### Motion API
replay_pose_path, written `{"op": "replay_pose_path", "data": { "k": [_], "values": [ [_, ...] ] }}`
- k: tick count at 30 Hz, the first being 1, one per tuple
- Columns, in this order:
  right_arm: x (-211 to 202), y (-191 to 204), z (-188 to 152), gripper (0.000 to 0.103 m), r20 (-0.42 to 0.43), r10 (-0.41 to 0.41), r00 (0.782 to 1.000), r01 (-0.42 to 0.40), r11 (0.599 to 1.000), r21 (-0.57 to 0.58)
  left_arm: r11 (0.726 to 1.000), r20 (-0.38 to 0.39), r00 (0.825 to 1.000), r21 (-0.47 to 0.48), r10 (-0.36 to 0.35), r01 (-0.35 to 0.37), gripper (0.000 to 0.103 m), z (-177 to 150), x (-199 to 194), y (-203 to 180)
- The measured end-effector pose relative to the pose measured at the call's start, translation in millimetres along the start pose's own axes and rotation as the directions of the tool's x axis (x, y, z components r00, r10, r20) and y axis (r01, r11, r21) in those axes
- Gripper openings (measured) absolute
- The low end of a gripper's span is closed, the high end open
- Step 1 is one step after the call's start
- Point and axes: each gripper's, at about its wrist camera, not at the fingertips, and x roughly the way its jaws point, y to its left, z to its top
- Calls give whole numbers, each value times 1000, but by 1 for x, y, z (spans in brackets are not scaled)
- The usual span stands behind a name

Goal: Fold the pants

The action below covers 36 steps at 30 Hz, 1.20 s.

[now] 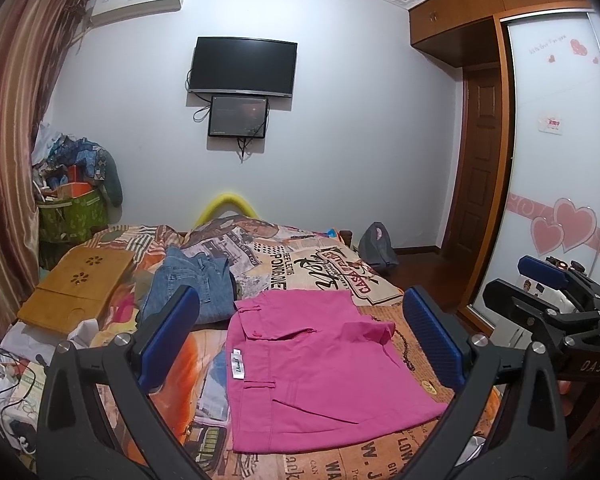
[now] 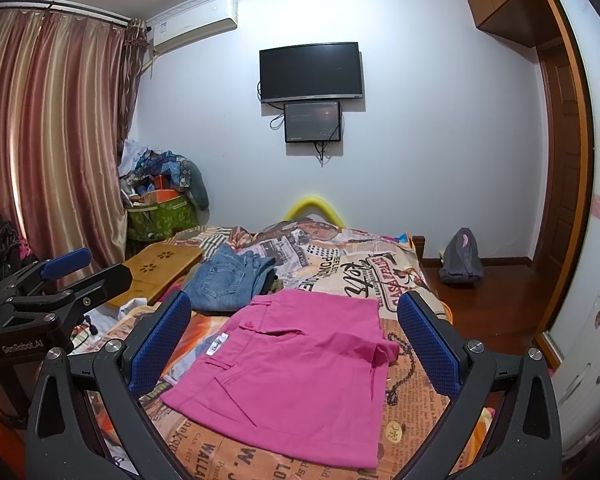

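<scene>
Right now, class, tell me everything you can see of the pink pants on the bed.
The pink pants lie flat on the patterned bedspread, already folded into a compact block. They look like plain woven cotton. A white label shows at the waistband, with belt loops and a slanted pocket opening. One corner on the right edge is turned up. No fingers touch them; the blue jeans lie behind them.

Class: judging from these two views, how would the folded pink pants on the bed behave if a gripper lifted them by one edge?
The pink pants would probably droop and unfold; they are soft cloth, with one corner already curled over. They look light, lying thin and flat. Pushed across the patterned bedspread, they would likely bunch rather than slide.
</scene>
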Motion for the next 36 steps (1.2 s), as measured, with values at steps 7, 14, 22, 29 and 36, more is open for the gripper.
{"op": "replay_pose_path", "data": {
  "k": [7,14,22,29,36],
  "values": [
    [-1,-1,0,103,1,0,1000,0,1000,5,1000,3,1000,5,0,0,103,-1,-1,-2],
    [-1,0,-1,103,0,-2,1000,2,1000,4,1000,4,1000,4,0,0,103,-2,-2,-3],
    [-1,0,-1,103,0,-1,1000,1,1000,8,1000,-2,1000,3,0,0,103,-1,-2,-2],
    [1,0,-1,103,-2,6,1000,-6,1000,8,1000,-6,1000,3,-1,1,103,0,-2,-3],
    [2,-1,-1,103,-4,8,1000,-8,1000,11,1000,-9,1000,2,-4,4,103,0,-1,-2]
  ]
}}
